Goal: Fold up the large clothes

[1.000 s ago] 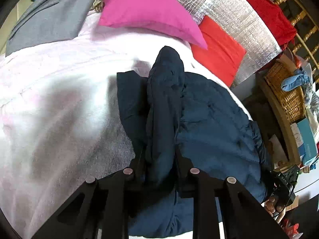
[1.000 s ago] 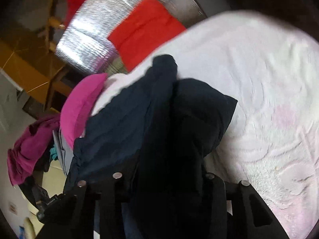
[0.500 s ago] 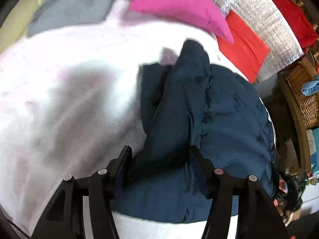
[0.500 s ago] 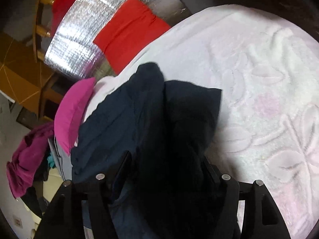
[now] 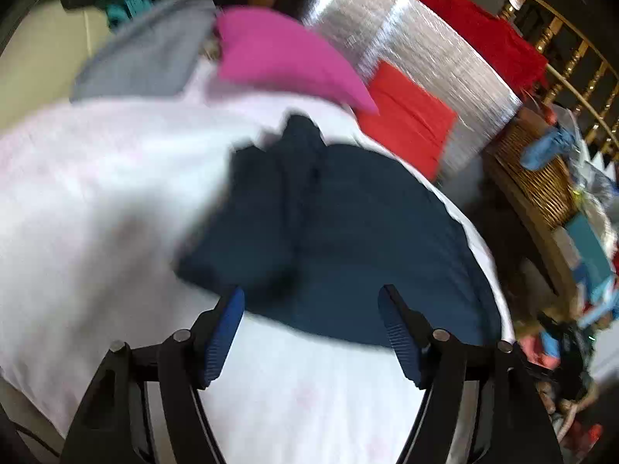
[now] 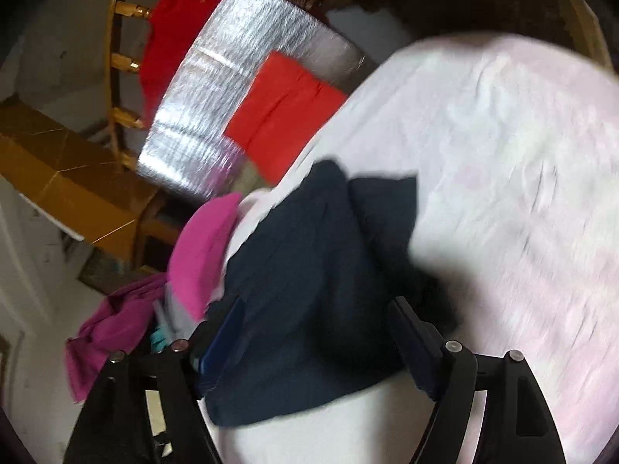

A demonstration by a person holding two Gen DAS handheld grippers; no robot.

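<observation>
— Both grippers had let go since a second earlier, hadn't they? What did each one look like?

— Yes. A second before, each was clamped on a fold of the dark navy jacket [image 5: 348,232]; half a second before they had parted. At this moment the left hand-held gripper [image 5: 311,297] stood wide apart with nothing between its blue-padded fingers [image 5: 224,332], and it had pulled back so that bare bedspread showed beneath it. The right hand-held gripper [image 6: 315,309] was spread wide too, holding nothing, with the jacket lying past its tips.

— Where was the jacket?

— Bunched on the bed, on a white bedspread [image 5: 96,201] with a faint pink raised pattern (seen best in the right wrist view [image 6: 522,193]). One folded flap lay over the main body, near the bed's far edge.

— And the room around it?

— A magenta pillow [image 5: 286,58] sat at the head of the bed, beside a grey garment [image 5: 147,65]. Past the jacket stood a silver quilted foil panel [image 5: 418,54] with a red cloth [image 5: 406,123] lying against it, and a darker red cloth [image 5: 476,34] draped over a gilded railing [image 5: 572,58]. A wicker basket [image 5: 541,181] held something blue, with clutter below it. The right view also showed purple fabric [image 6: 112,328] heaped at the left.

— Any writing or labels?

— None could be read; both views were blurred.
</observation>
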